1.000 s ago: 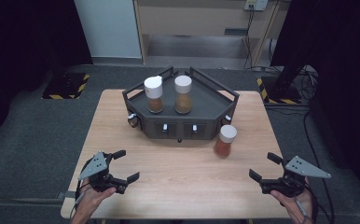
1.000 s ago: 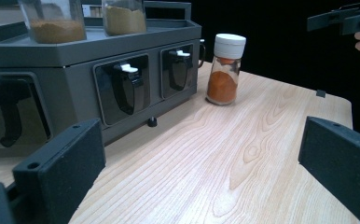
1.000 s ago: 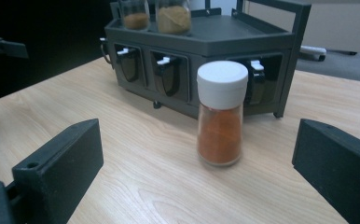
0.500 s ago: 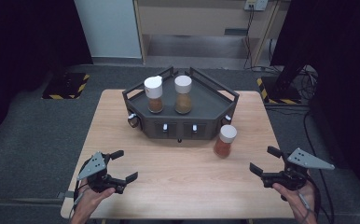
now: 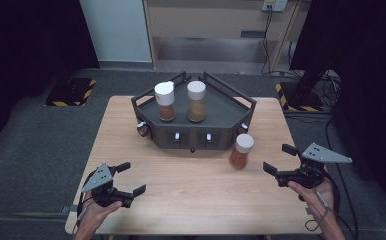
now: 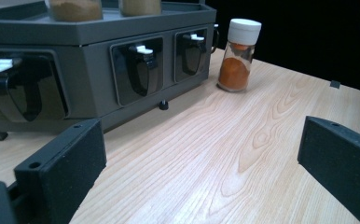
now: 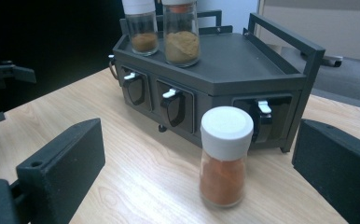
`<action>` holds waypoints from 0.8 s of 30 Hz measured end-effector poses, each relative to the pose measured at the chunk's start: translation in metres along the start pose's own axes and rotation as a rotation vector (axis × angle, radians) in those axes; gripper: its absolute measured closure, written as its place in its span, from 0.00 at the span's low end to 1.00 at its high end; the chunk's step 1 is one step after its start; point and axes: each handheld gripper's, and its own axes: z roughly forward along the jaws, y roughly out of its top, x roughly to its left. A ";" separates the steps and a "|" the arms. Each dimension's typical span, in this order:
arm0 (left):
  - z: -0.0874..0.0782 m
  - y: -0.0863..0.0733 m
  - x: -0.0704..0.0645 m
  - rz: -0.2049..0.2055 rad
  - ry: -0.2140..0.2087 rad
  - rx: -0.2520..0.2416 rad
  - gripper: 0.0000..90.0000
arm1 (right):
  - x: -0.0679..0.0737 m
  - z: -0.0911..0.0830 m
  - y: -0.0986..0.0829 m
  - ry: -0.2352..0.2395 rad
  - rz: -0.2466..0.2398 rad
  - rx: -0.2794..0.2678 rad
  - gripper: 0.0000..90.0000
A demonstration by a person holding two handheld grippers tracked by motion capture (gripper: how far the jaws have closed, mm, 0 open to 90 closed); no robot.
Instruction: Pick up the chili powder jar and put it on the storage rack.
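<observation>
Here, an orange spice jar (image 5: 241, 150) stands upright on the worktop (image 5: 196, 190) just before the dark rack (image 5: 221, 107); left gripper (image 5: 126, 181) and right gripper (image 5: 280, 159), fingers spread and empty, rest well apart.

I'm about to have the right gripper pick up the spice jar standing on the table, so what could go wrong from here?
1. The white-capped glass jar of orange powder is tall and narrow; a jaw of the open right gripper could tip it.
2. It stands close to the dark grey angular rack, so a jaw may hit a front handle.
3. A jolted rack could topple the two white-capped jars on top.
</observation>
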 end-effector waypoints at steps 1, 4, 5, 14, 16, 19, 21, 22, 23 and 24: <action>0.000 0.000 0.000 0.001 0.001 0.003 0.00 | 0.000 0.000 0.000 0.000 0.000 0.000 0.03; -0.002 0.001 -0.001 -0.002 0.005 0.010 0.00 | -0.006 0.010 0.008 0.008 0.002 0.011 0.03; -0.002 0.001 -0.001 -0.002 0.005 0.010 0.00 | -0.006 0.010 0.008 0.008 0.002 0.011 0.03; -0.006 0.000 -0.001 -0.015 0.017 0.016 0.00 | -0.019 0.035 0.018 0.016 0.025 0.032 0.04; -0.006 0.000 -0.001 -0.015 0.018 0.018 0.00 | -0.024 0.044 0.019 0.018 0.041 0.041 0.04; -0.005 0.000 -0.002 -0.013 0.016 0.019 0.00 | -0.027 0.054 0.021 0.015 0.044 0.056 0.04; -0.005 0.000 -0.001 -0.013 0.016 0.017 0.00 | -0.029 0.060 0.021 0.015 0.049 0.064 0.04; -0.005 0.000 -0.001 -0.013 0.016 0.017 0.00 | -0.029 0.060 0.021 0.015 0.049 0.064 0.04; -0.005 0.000 -0.001 -0.014 0.016 0.016 0.00 | -0.030 0.063 0.022 0.013 0.050 0.071 0.04; -0.005 0.000 -0.001 -0.014 0.016 0.016 0.00 | -0.030 0.066 0.022 0.010 0.051 0.075 0.04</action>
